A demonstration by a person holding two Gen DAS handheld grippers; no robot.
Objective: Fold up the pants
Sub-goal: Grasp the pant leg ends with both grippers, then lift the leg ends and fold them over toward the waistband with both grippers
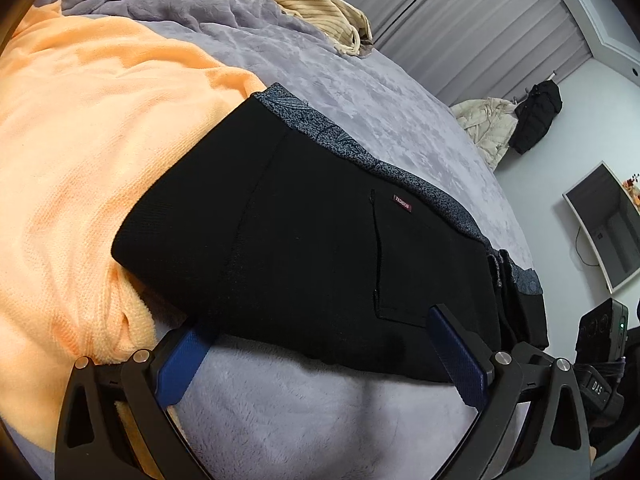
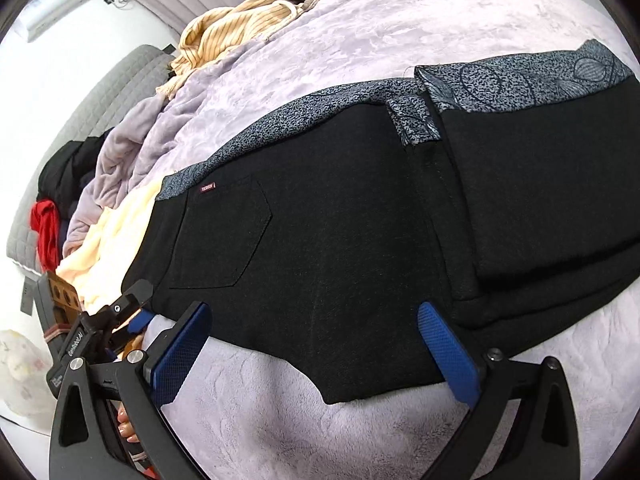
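Both claws, left [image 1: 320, 336] and right [image 2: 316, 332], gape at black pants [image 2: 320, 220], fingertips partly hidden

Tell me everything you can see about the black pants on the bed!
The black pants look like thick knit cloth, with a grey speckled, leaf-patterned band along their far edge. A back pocket with a tiny red label faces up. They lie flat on the fuzzy lilac blanket, the legs already folded back over themselves. One end rests on an orange towel. Both open grippers, left and right, sit at the near edge.
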